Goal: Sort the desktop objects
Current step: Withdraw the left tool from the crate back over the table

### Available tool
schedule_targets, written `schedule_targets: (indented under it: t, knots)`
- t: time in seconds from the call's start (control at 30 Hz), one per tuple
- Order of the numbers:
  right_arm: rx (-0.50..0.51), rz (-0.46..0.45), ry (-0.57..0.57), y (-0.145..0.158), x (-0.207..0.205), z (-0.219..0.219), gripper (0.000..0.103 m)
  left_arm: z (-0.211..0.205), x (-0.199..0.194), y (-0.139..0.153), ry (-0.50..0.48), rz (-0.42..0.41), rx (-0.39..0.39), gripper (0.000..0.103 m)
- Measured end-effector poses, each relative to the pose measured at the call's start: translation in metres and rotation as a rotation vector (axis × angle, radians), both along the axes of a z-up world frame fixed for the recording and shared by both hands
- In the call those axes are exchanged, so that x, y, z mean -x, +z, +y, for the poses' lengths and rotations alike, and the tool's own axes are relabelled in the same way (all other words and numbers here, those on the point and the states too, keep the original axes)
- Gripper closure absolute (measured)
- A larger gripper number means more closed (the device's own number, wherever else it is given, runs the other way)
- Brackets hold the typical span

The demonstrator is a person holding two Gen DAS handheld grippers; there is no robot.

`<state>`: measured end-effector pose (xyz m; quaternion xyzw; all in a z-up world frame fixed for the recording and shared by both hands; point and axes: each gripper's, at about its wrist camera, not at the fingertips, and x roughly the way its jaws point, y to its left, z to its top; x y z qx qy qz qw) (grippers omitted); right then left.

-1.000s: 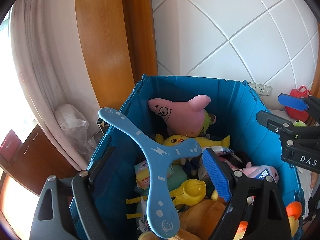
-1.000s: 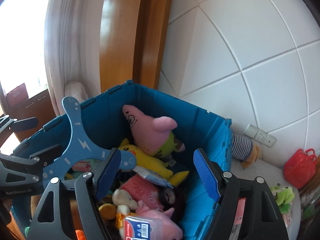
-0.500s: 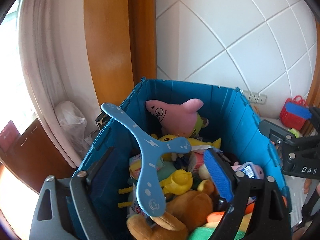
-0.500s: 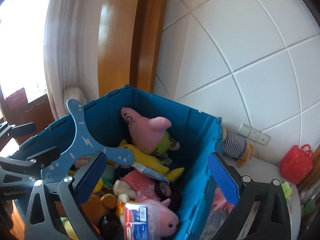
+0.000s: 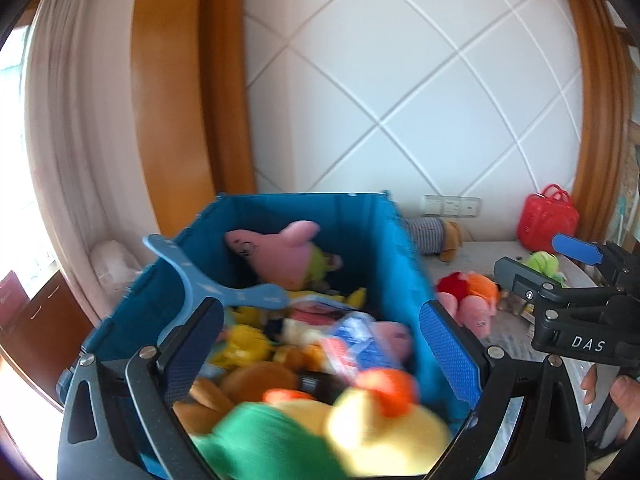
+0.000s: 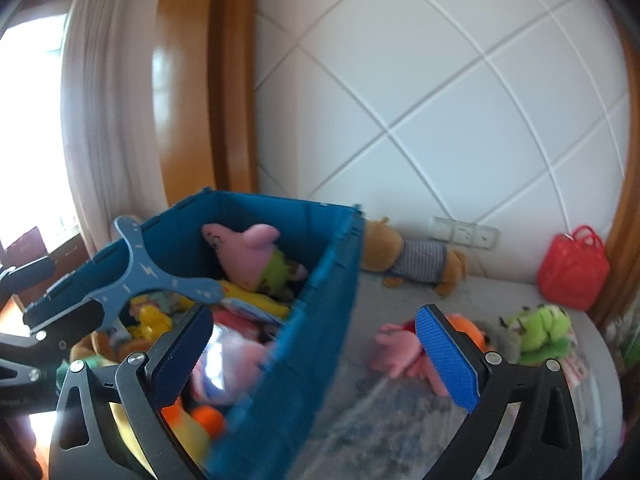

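White diamond-tiled wall (image 5: 400, 92) behind; wooden frame (image 5: 192, 92), pale curtain (image 5: 80, 120), bright window (image 6: 28, 120) at left; wall sockets (image 5: 450, 205) low.

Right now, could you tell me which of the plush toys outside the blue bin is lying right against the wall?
The brown plush in the striped shirt, lying beneath the wall sockets; the pink, orange and green ones sit further forward.

Ribbed plastic blue crate (image 5: 394, 240), fuzzy cloth pink starfish plush (image 5: 286, 254), glossy wooden door frame (image 5: 188, 92).

Boomerang (image 5: 192, 280) in crate (image 5: 396, 240)
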<state>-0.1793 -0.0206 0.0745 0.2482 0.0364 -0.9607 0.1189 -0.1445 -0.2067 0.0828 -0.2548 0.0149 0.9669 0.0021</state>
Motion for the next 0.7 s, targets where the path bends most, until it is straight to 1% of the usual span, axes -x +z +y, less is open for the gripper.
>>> schedule_targets:
  t: [0.17, 0.3, 0.4, 0.53, 0.7]
  knots:
    - [0.008, -0.007, -0.063, -0.011, -0.027, 0.079, 0.0, 0.074, -0.018, -0.014, -0.035, -0.009, -0.025, 0.003]
    - [0.011, -0.016, -0.116, -0.021, -0.049, 0.146, 0.0, 0.129, -0.028, -0.031, -0.082, -0.027, -0.057, 0.003]
    - [-0.001, -0.048, -0.154, -0.036, -0.062, 0.197, 0.0, 0.169, -0.033, -0.05, -0.094, -0.064, -0.076, 0.003]
    - [0.01, -0.094, -0.218, -0.057, -0.07, 0.252, 0.0, 0.221, -0.038, -0.078, -0.112, -0.138, -0.06, 0.003]
    - [0.028, -0.152, -0.3, -0.083, -0.08, 0.32, 0.0, 0.266, -0.032, -0.102, -0.142, -0.214, -0.034, 0.003]
